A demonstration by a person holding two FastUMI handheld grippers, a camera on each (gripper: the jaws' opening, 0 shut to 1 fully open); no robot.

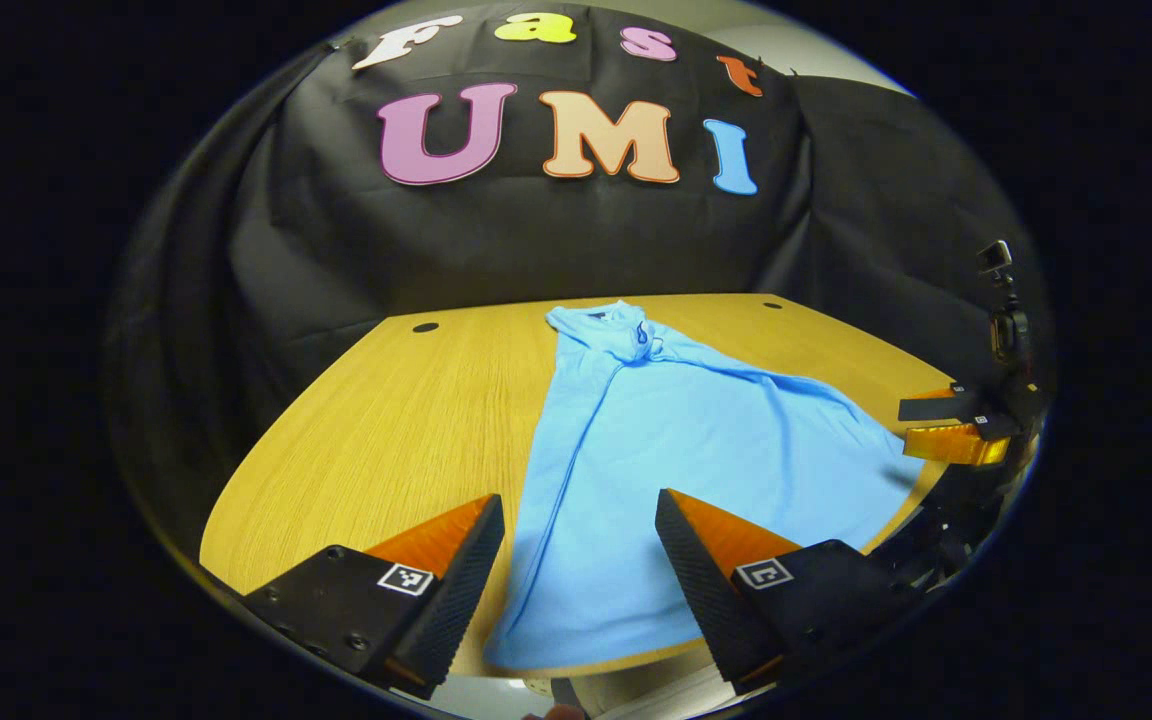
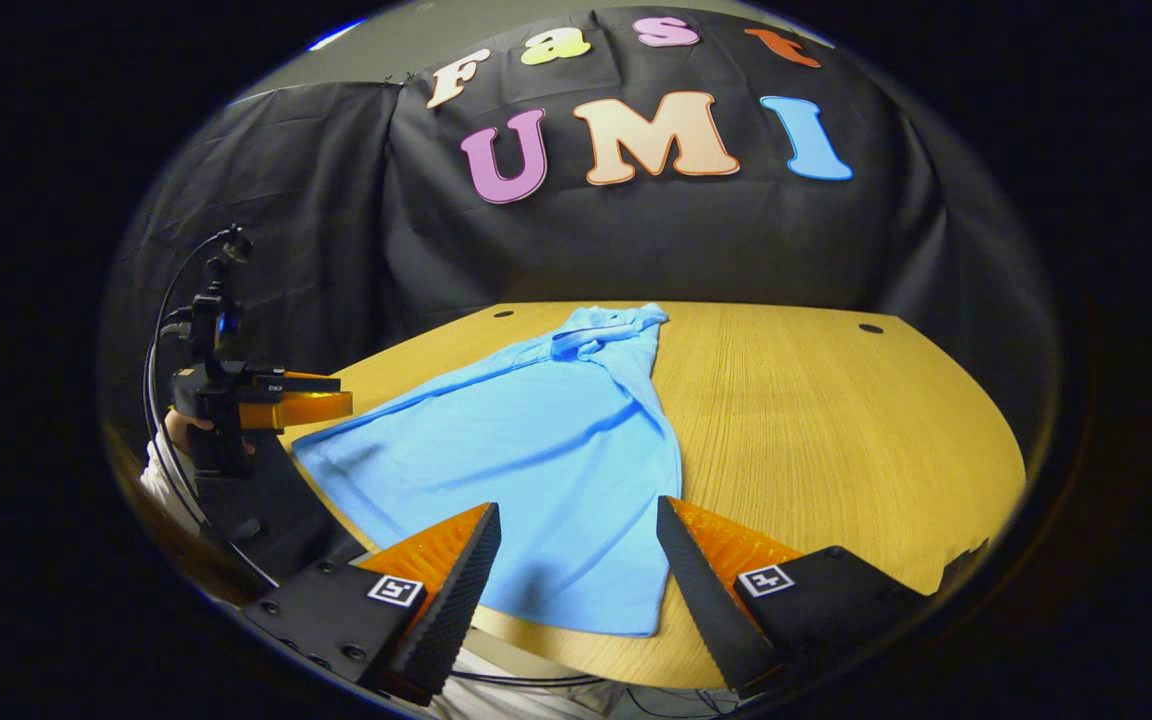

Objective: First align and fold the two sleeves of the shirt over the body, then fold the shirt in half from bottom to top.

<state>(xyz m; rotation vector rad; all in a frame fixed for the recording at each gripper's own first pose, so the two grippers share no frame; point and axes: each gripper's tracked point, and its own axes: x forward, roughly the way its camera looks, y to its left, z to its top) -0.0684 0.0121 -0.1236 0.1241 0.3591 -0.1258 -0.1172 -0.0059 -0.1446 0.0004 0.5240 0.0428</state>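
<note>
Nearest, both tongs hang with fingers spread wide and gripping nothing, the left tongs (image 1: 579, 545) and right tongs (image 2: 578, 550) at 6 o'clock above the wooden table (image 2: 836, 420), where the blue shirt (image 2: 546, 450) lies flat, sleeves folded in, collar toward 12 o'clock.

Plain sky blue all over the shirt (image 1: 696, 450), no print or stripe, only darker blue shading along creases and at the bunched collar. Warm honey-tan wood on the bench (image 1: 386, 420), fine straight grain lines running across it, with small dark round spots (image 2: 871, 328) near the far edge. Matte black on the booth wall cloth (image 2: 336, 200), folds showing as faint grey sheen. Small black-and-white square marker (image 2: 764, 579) on the right hand-held gripper (image 2: 576, 560), likewise on the left hand-held gripper (image 1: 576, 560).
</note>
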